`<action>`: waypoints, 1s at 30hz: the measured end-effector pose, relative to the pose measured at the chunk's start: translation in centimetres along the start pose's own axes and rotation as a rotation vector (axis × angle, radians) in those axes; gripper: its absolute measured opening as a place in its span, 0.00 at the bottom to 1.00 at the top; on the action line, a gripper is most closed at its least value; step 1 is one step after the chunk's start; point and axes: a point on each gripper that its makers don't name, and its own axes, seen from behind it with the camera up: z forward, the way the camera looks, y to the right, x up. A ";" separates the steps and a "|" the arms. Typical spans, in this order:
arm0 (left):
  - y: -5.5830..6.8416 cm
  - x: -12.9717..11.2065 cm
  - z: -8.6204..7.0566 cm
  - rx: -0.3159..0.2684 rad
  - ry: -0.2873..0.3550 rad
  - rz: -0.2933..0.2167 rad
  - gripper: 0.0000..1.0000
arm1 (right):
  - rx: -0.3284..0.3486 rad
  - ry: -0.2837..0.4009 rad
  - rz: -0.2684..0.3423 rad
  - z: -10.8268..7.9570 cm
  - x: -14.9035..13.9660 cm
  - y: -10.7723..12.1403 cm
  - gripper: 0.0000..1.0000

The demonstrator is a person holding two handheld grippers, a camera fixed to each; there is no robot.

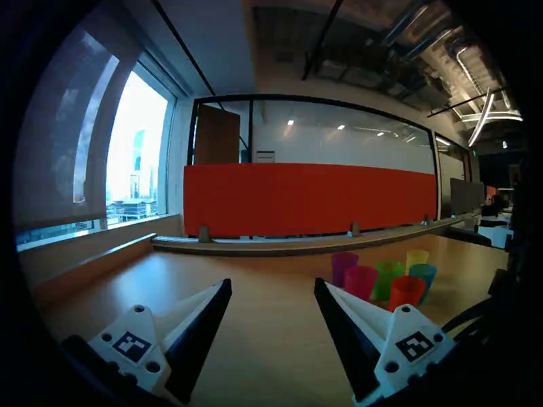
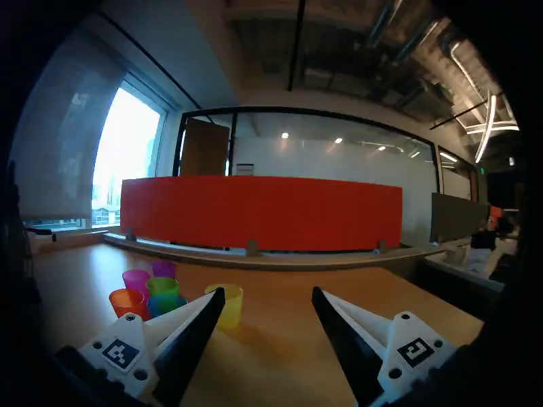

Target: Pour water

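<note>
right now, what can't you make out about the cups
- Water inside the cups: left gripper view, side-on, their walls hide it.
- Blue cup: right gripper view, mostly behind the green cup and the right gripper finger.
- Far desk items: right gripper view, too small, dim.

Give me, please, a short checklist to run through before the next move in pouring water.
1. The left gripper is open, holding nothing: ok.
2. The right gripper is open, holding nothing: ok.
3. The cups stand upright on the table: ok.
4. Water in any cup: cannot tell, their insides are hidden.
5. Room to grasp: the yellow cup stands a little apart from the others: ok.
6. A gripper lined up with a cup: not ok, both gaps face bare table.
</note>
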 end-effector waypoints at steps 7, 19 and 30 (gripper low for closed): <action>0.5 0.8 0.3 -0.034 -0.014 0.013 0.90 | 0.014 0.001 -0.011 0.4 1.0 -0.3 0.99; 3.1 1.6 1.0 -0.160 -0.057 -0.002 0.90 | 0.147 -0.044 -0.050 1.4 1.5 -3.2 1.00; 3.3 1.0 1.9 -0.199 -0.110 0.034 0.90 | 0.308 -0.117 -0.112 2.4 0.6 -6.1 1.00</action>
